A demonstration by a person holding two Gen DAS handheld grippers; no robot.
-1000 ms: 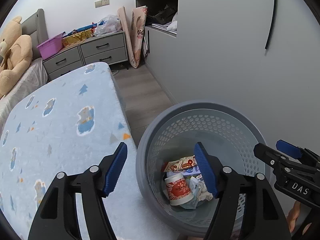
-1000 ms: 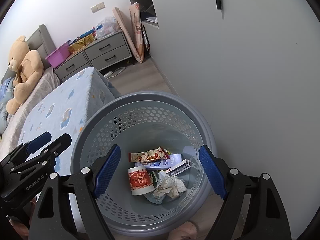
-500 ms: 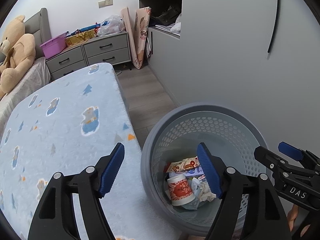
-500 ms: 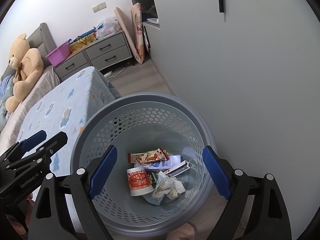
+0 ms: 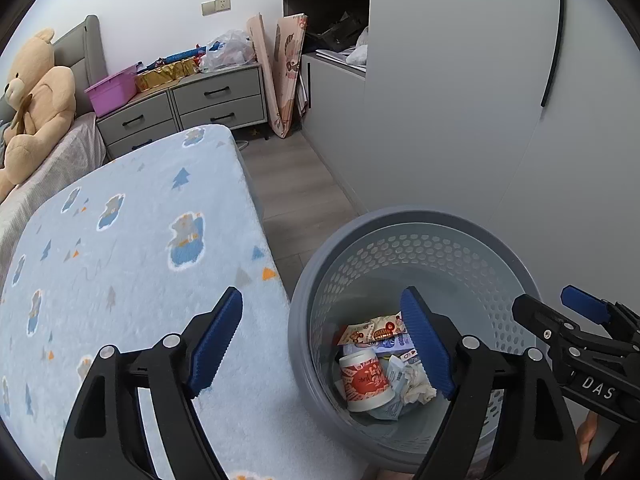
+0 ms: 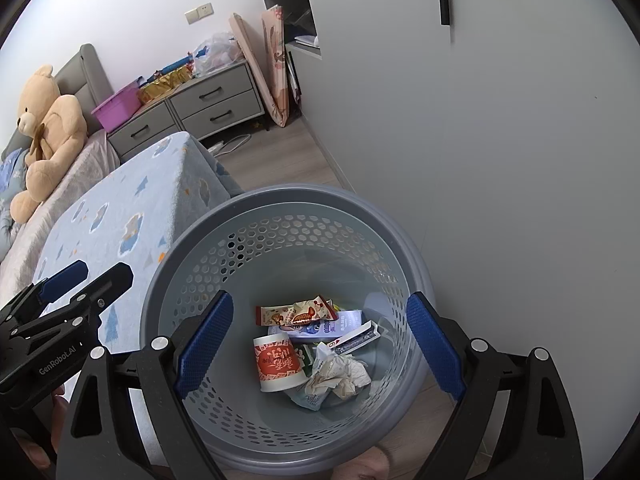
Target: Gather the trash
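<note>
1. Pointing steeply downward, the right gripper (image 6: 320,344) hangs above the mouth of the grey basket (image 6: 276,200), its two blue ribbed pads (image 6: 202,340) spread wide with nothing held between them.
2. Beside it, the left gripper (image 5: 324,344) tilts down at much the same angle; its jaws are opening, empty, one pad over the blanket (image 5: 120,240) and the other over the basket's (image 5: 298,344) inside.
3. Each tool shows in the other's view: the left one's black fingertip with a blue pad juts in at the right camera's left edge, and the right one at the left camera's right edge.
4. The trash lies below and ahead of the right gripper, at the bottom of the basket: a white paper cup (image 6: 278,362) with a red printed band on its side, a crumpled wad of tissue (image 6: 340,372), a glossy snack wrapper (image 6: 296,314), a flat blue-and-white packet (image 6: 320,326).
5. The basket is round, smooth-rimmed plastic, its wall pierced by rows of small holes.
6. The blanket, left of both tools, is pale blue fleece, fuzzy, printed with bears and little triangles.
7. A smooth grey wardrobe door (image 6: 500,120) stands just right of the basket.
</note>
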